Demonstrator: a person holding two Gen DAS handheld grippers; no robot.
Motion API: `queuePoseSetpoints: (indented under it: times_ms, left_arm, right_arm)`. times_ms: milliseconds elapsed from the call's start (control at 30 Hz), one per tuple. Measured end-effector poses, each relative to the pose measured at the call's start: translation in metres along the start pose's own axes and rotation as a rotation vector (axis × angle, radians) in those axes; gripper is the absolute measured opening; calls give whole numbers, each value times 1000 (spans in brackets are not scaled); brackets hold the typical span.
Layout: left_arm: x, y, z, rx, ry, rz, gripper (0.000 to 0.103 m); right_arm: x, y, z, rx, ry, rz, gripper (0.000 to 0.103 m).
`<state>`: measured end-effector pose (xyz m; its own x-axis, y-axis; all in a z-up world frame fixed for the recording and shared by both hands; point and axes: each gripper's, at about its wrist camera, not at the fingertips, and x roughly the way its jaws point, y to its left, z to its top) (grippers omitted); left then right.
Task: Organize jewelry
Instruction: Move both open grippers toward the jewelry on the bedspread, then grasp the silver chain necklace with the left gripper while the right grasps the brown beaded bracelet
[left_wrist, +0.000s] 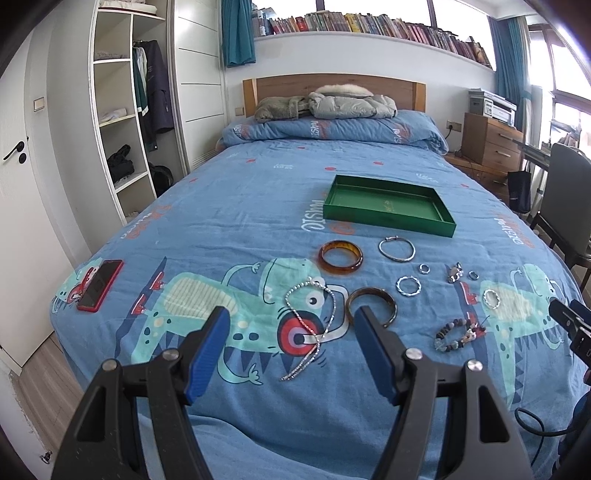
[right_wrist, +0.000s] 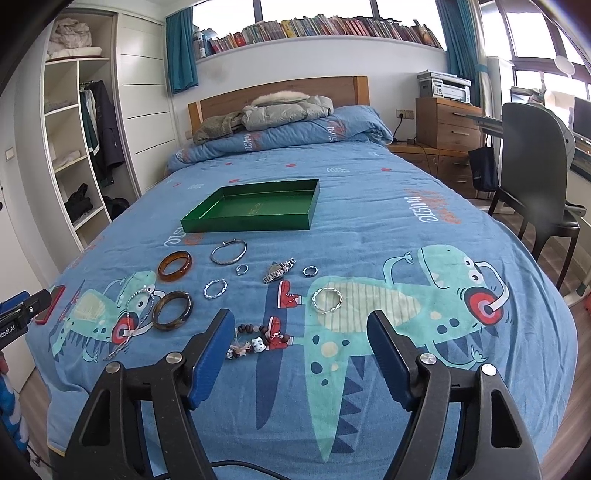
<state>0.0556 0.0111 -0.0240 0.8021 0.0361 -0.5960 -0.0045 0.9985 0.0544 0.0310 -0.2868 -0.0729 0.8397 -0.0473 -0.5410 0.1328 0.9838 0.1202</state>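
An empty green tray (left_wrist: 388, 219) (right_wrist: 243, 223) lies on the blue bedspread. In front of it lie loose pieces: an amber bangle (left_wrist: 340, 256) (right_wrist: 174, 265), a dark brown bangle (left_wrist: 371, 307) (right_wrist: 172, 310), a silver bracelet (left_wrist: 396, 249) (right_wrist: 228, 252), a silver chain necklace (left_wrist: 314, 325) (right_wrist: 129, 321), twisted silver rings (left_wrist: 409, 285) (right_wrist: 327, 300), small rings, a watch piece (right_wrist: 279, 270) and a beaded bracelet (left_wrist: 460, 334) (right_wrist: 258, 339). My left gripper (left_wrist: 291, 317) is open above the necklace. My right gripper (right_wrist: 301, 321) is open above the beaded bracelet.
A red phone (left_wrist: 99, 285) lies at the bed's left front. Folded jackets (left_wrist: 325, 103) and a rolled duvet sit at the headboard. A wardrobe (left_wrist: 125, 110) stands left; a chair (right_wrist: 535, 155) and drawers with a printer (right_wrist: 447, 122) stand right.
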Motion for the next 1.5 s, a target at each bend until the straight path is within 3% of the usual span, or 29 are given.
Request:
queuePoseSetpoints:
  times_ms: [300,733,1167,1333,1500]
  left_arm:
    - [12,-4,5,22,11,1,67]
    - [55,4,-8,17,79,-16,67]
    - [120,4,-37,40,214,-82,66]
    - [145,-5,-47,64,282,-114,66]
    - [168,-14,-54,87,329,-129,50]
  right_arm:
    - [13,3,6,-6,29,-3,64]
    - [48,20,-9,-18,135,47,63]
    - [119,34,-42,33,343,174,62]
    - [133,40,-42,24,362,198,63]
    - [147,51,-36,-16,353,197,63]
